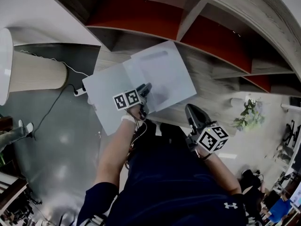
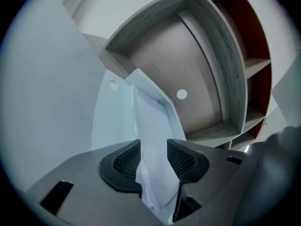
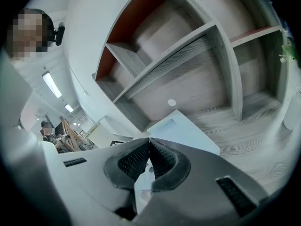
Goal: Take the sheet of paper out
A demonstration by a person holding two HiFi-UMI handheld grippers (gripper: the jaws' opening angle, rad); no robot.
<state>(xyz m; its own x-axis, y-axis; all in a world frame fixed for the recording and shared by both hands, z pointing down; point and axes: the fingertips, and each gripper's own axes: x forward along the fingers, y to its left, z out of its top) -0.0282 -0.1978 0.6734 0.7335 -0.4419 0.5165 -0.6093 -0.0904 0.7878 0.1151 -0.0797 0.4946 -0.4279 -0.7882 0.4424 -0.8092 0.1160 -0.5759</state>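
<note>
L gripper: jaws wide apart. The sheet of paper stands between the pads, not pinched, w/ a gap showing at the right pad. The sheet runs from the jaws up into a pale folder. The folder lies open on the wooden shelf, its left part jutting past the edge over the grey floor. R gripper: jaws closed tip to tip, nothing between them, held apart from the folder at its right, near the person's torso. Lamp shade far left; small plant far right.
</note>
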